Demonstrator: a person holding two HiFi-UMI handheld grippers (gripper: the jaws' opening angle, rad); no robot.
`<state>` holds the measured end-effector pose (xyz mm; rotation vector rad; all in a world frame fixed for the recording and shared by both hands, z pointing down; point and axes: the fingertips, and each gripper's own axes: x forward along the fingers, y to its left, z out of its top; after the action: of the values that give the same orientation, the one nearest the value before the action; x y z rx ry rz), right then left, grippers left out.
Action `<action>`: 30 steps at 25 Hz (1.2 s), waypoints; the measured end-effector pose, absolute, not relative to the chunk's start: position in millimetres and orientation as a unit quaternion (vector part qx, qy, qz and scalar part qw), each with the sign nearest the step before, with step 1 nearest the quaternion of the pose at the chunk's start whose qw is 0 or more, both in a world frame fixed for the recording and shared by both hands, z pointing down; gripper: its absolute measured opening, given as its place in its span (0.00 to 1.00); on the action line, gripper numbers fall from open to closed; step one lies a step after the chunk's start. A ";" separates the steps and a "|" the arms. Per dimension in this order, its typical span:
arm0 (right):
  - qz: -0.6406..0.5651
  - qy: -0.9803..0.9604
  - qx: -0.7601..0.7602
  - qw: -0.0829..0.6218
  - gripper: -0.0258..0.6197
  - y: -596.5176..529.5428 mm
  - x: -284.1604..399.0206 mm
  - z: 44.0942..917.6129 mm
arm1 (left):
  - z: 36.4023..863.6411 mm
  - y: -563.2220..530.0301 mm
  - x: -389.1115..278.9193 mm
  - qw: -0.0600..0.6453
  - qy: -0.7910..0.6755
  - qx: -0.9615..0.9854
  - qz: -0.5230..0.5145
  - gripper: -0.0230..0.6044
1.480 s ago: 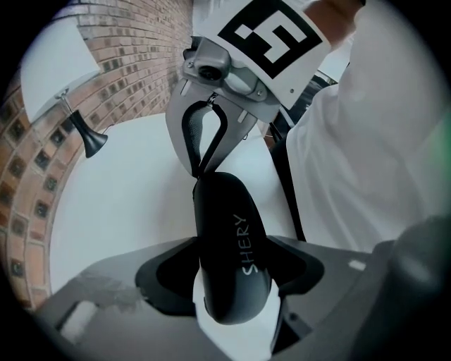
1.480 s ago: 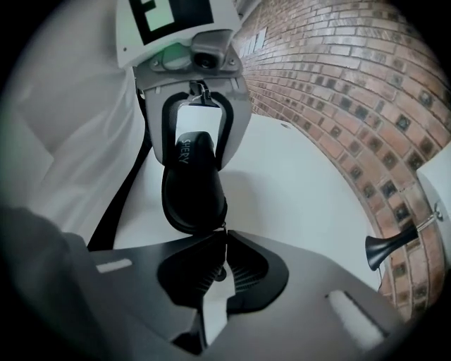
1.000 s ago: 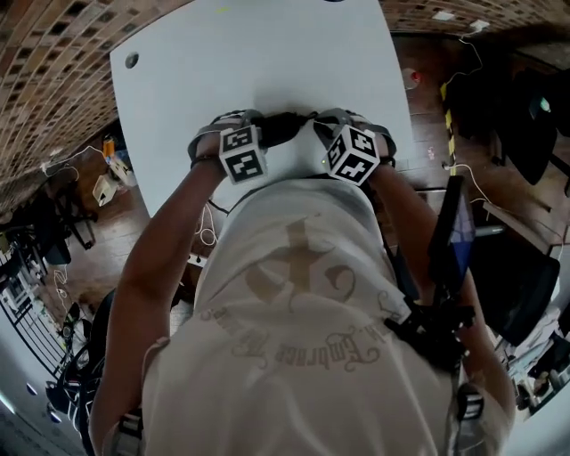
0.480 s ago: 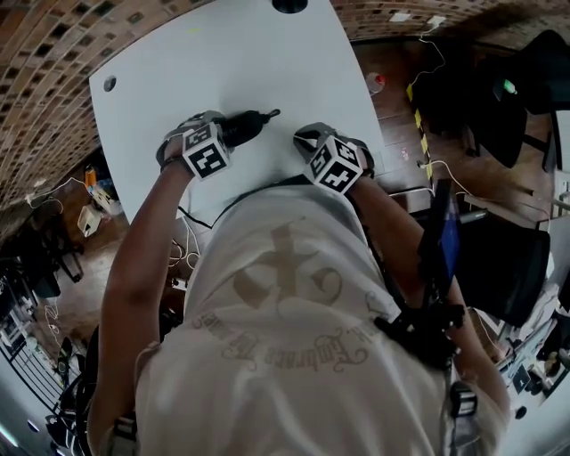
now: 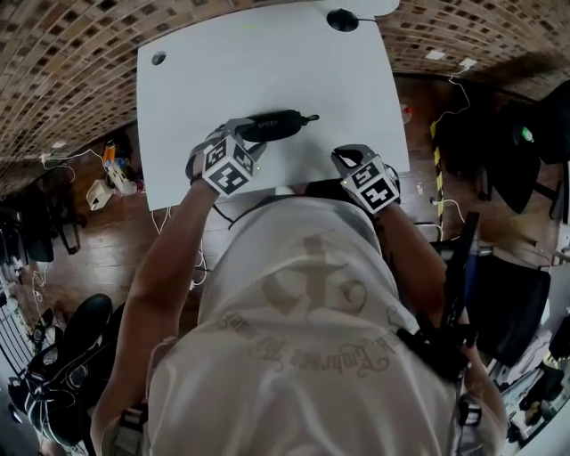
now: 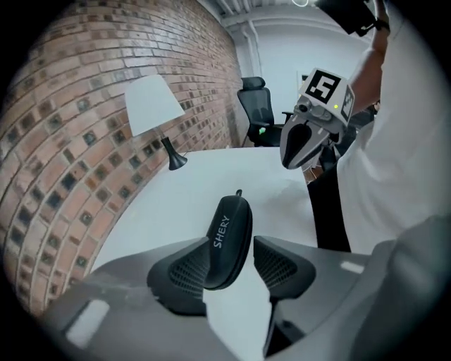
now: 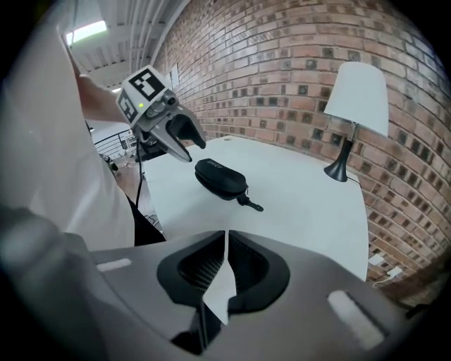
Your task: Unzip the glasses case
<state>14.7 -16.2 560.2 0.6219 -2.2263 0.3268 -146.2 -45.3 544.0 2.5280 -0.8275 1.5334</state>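
The black glasses case (image 5: 276, 125) lies zipped on the white table (image 5: 214, 71), its zip pull (image 5: 312, 118) pointing right. In the left gripper view the case (image 6: 231, 225) runs away from me, with its near end between the pads. My left gripper (image 6: 231, 248) has its jaws closing, with a gap still showing at the right pad (image 6: 276, 262). Seen from the right gripper view, the left gripper (image 7: 189, 147) hovers just over the case (image 7: 220, 178). My right gripper (image 7: 226, 264) is shut on nothing, to the right of the case near the table's front edge (image 5: 356, 165).
A table lamp (image 7: 358, 95) with a white shade stands at the far end of the table; its dark base (image 5: 341, 20) shows in the head view. A cable hole (image 5: 158, 58) sits in the far left corner. Office chairs (image 6: 254, 95) stand beyond the table.
The two grippers, close together over the case a second ago, have parted. The right one has drawn off to the right, and the case's full length now shows.
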 end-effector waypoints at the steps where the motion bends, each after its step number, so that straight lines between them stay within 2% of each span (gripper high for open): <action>1: 0.136 -0.877 0.250 0.386 0.08 -16.2 13.5 558.5 | 542.3 -39.2 -145.0 0.040 -0.276 0.828 0.487 0.34; 7: 0.169 -0.877 0.273 0.356 0.08 -6.5 1.3 550.6 | 540.1 2.1 -129.6 0.080 -0.308 0.857 0.404 0.14; 13: 0.187 -0.887 0.248 0.342 0.08 0.7 -5.3 548.3 | 536.3 27.4 -122.7 0.093 -0.350 0.853 0.376 0.05; 16: 0.181 -0.894 0.230 0.340 0.08 -4.3 -4.7 545.1 | 532.7 32.1 -122.4 0.118 -0.382 0.848 0.349 0.05; 22: 0.178 -0.912 0.199 0.311 0.08 -4.3 -9.0 519.0 | 519.1 48.9 -113.3 0.119 -0.410 0.842 0.329 0.05; 30: 0.209 -0.929 0.175 0.249 0.08 21.0 25.9 487.9 | 502.3 72.0 -58.6 0.196 -0.457 0.836 0.232 0.05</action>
<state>25.9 21.0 487.9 0.4758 -2.5314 0.5697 -58.6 72.0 502.3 2.3424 -1.2804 0.6513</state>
